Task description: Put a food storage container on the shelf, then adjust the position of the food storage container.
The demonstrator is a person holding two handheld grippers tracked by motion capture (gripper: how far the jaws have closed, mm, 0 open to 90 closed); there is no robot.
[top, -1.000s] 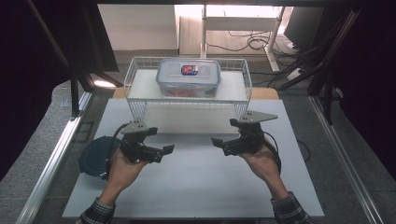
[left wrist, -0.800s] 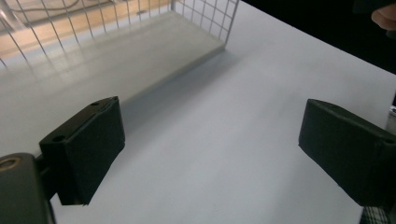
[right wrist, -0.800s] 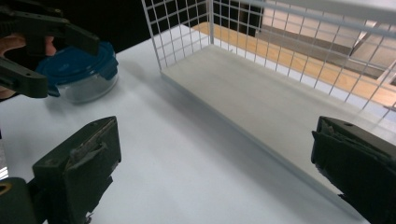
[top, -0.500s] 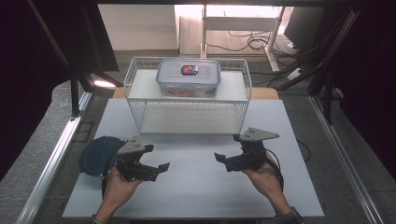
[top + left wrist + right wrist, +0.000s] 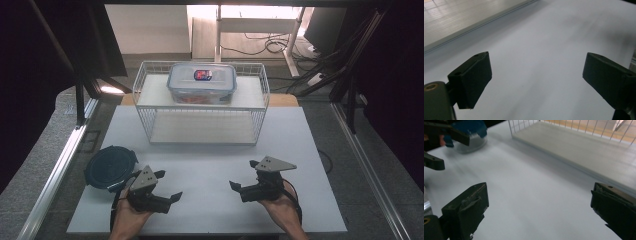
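Observation:
In the high view my left gripper (image 5: 168, 184) hovers open near the table's front edge, pointing right, just right of a round blue-lidded container (image 5: 111, 166). My right gripper (image 5: 243, 174) is open too, pointing left toward it across a gap of bare table. In the left gripper view the gripper (image 5: 536, 75) has wide-set jaws over plain white table. In the right gripper view the gripper (image 5: 539, 202) holds nothing; beyond it lie the blue-lidded container (image 5: 470, 132) and the other gripper (image 5: 439, 135). A clear lidded food box (image 5: 202, 82) sits on the rack's top shelf.
A white two-level wire rack (image 5: 145, 97) stands at the back middle of the white table (image 5: 210, 165); its lower shelf (image 5: 584, 147) is bare. Metal rails run along both table sides. Cables lie on the floor behind.
Both grippers have drawn back from the rack toward the table's front edge, staying open. The left one now sits lower, beside the blue-lidded container.

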